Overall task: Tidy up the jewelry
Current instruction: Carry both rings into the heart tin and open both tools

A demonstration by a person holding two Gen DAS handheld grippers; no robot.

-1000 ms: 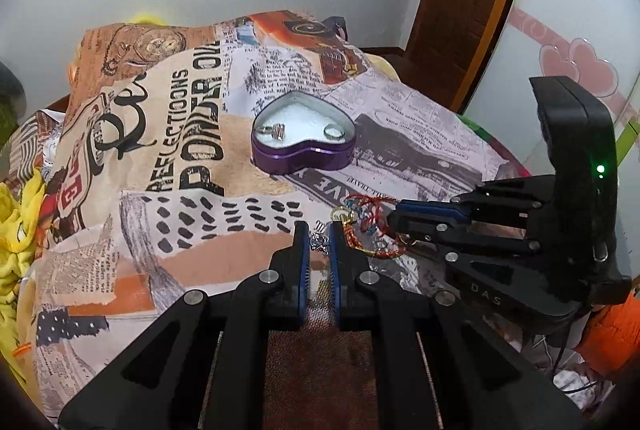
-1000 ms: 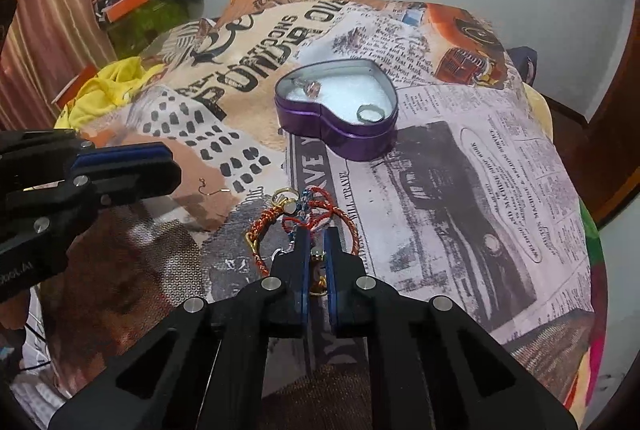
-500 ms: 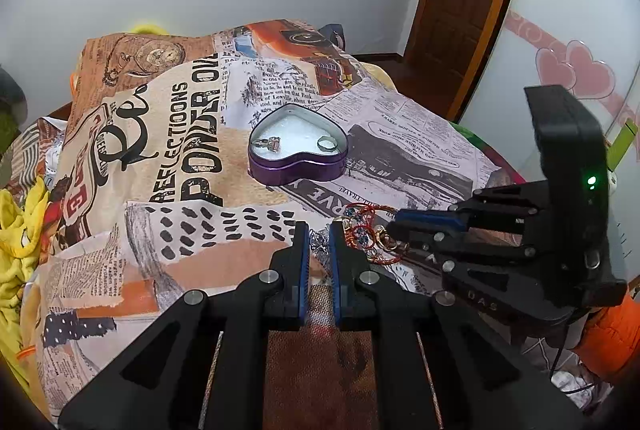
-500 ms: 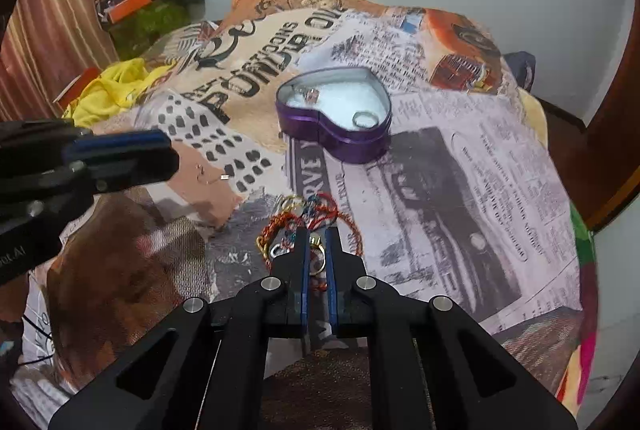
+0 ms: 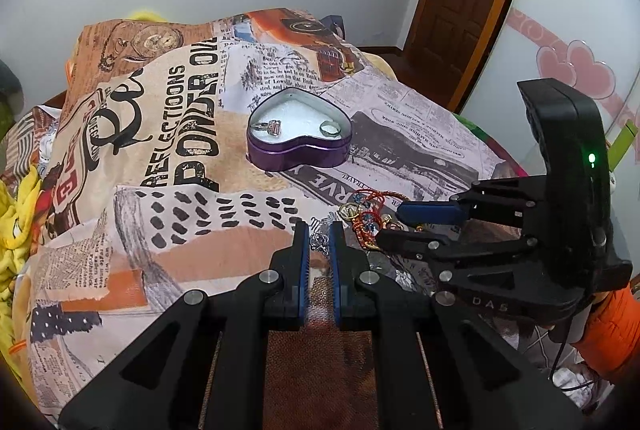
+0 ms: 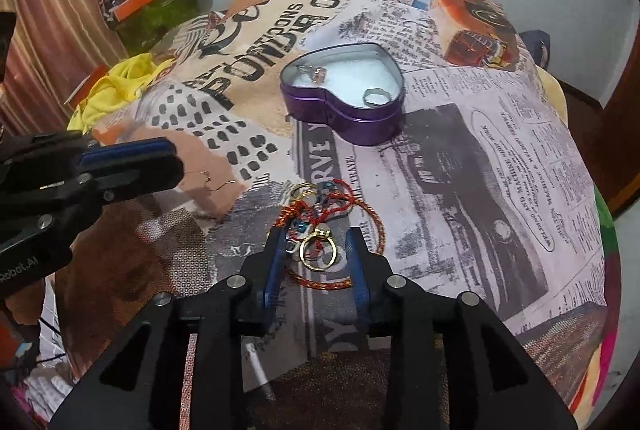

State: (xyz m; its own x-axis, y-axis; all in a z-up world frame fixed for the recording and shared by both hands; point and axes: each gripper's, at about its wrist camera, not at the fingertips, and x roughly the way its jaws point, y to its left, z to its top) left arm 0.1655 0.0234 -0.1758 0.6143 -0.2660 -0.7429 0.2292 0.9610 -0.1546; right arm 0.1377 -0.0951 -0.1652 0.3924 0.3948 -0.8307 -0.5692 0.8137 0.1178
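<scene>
Right gripper [image 6: 318, 250]: jaws parted wide, holding nothing; the blue pads straddle part of the jewelry pile on the bedspread.
Left gripper [image 5: 319, 238]: jaws drawn narrow with a slim gap; a bit of silver chain [image 5: 318, 240] shows between the fingertips, but I cannot tell whether they pinch it.
Jewelry pile [image 6: 324, 226]: a tangle of red-and-gold braided cord with small blue beads and gold rings, lying on the cloth between the right gripper's fingers and reaching a little beyond them; in the left wrist view it sits just to the right of the left gripper's tips.
Gold ring [image 6: 319, 250]: the largest loop in the tangle, lying flat between the right gripper's pads, touching neither.
Earring hook [image 6: 214, 181]: a thin wire hook alone on the cloth, left of the pile, near the left gripper's tip.
Bedspread [image 6: 480, 169]: newspaper-print collage cloth on which everything rests.
Heart-shaped tin [image 5: 298, 143]: purple, lid off, standing upright on the bedspread beyond the pile and well apart from both grippers; white lining inside.
Tin contents: a ring with a stone [image 5: 269, 126] in the left lobe and a plain silver band [image 5: 330, 128] in the right lobe, apart from each other.
</scene>
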